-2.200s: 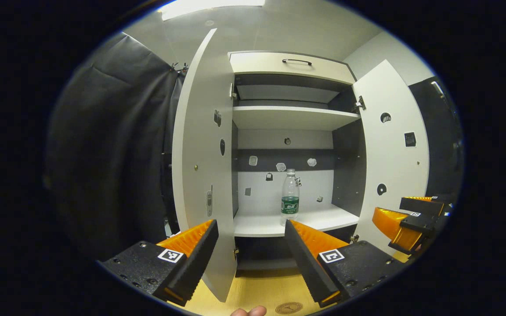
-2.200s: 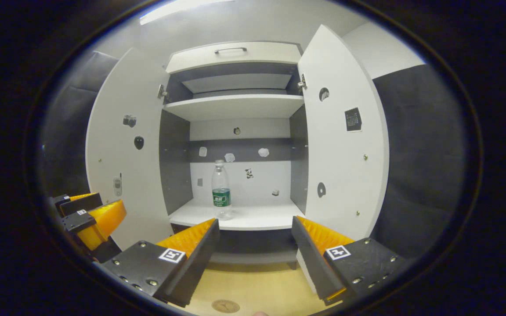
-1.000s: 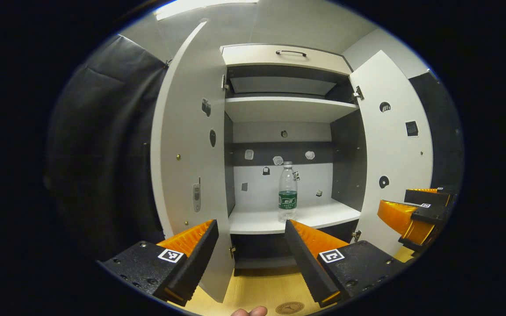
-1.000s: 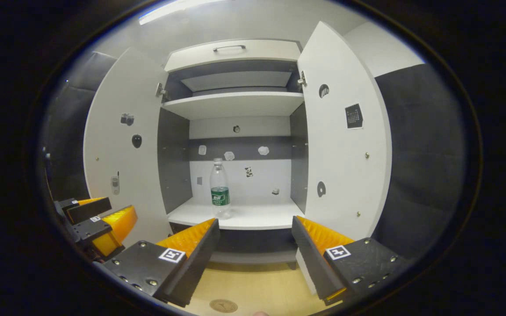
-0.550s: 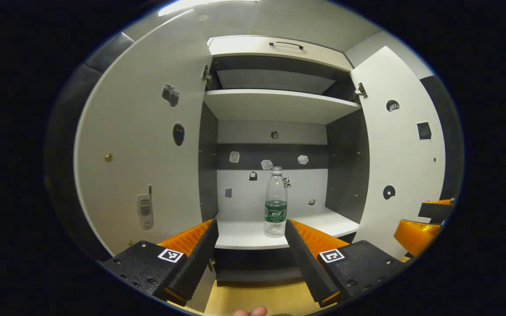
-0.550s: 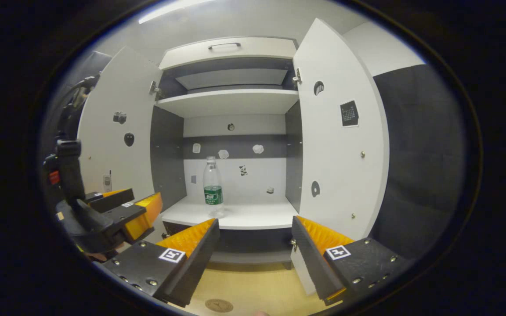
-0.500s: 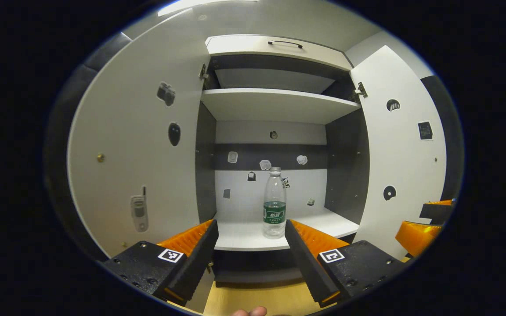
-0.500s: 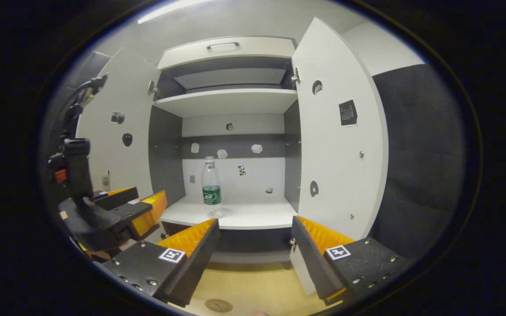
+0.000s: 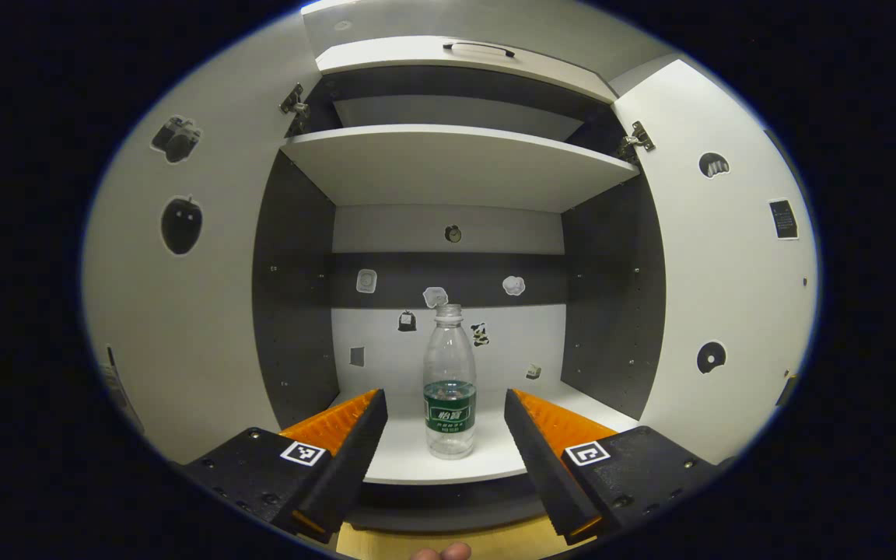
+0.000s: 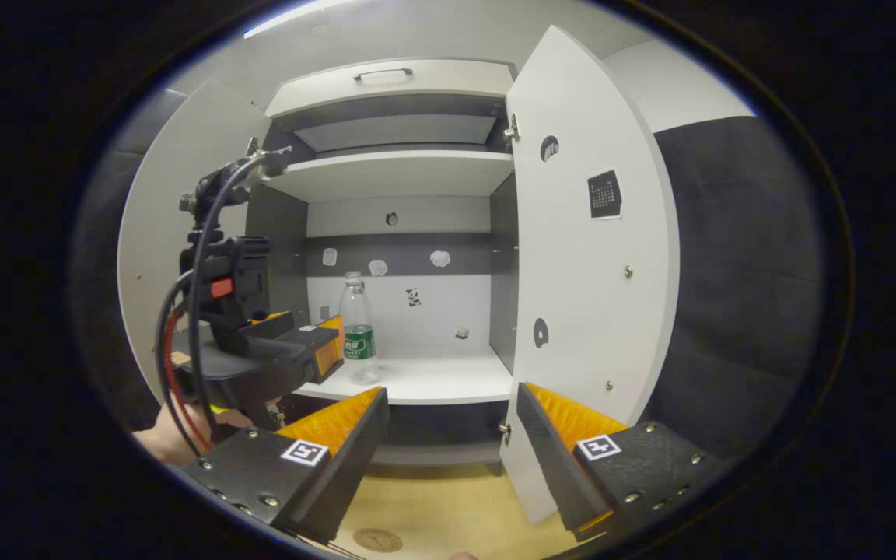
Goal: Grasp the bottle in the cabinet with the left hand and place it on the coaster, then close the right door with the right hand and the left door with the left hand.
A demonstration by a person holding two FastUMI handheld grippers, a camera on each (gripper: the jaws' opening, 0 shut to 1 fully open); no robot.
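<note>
A clear plastic bottle with a green label stands upright near the front of the cabinet's lower shelf. My left gripper is open, and the bottle is lined up with the gap between its fingers, just beyond the tips. The right gripper view shows that left gripper at the shelf's front edge, close to the bottle and apart from it. My right gripper hangs open and empty in front of the cabinet. A round coaster lies on the wooden top below. Both doors stand open.
The left door and right door flank the opening; the right door swings out just ahead of my right gripper. An upper shelf and a handled drawer sit above. A hand holds the left gripper.
My left gripper has moved forward and to the right, up to the shelf's front edge, so the bottle is now centred and close. The right gripper has barely moved.
</note>
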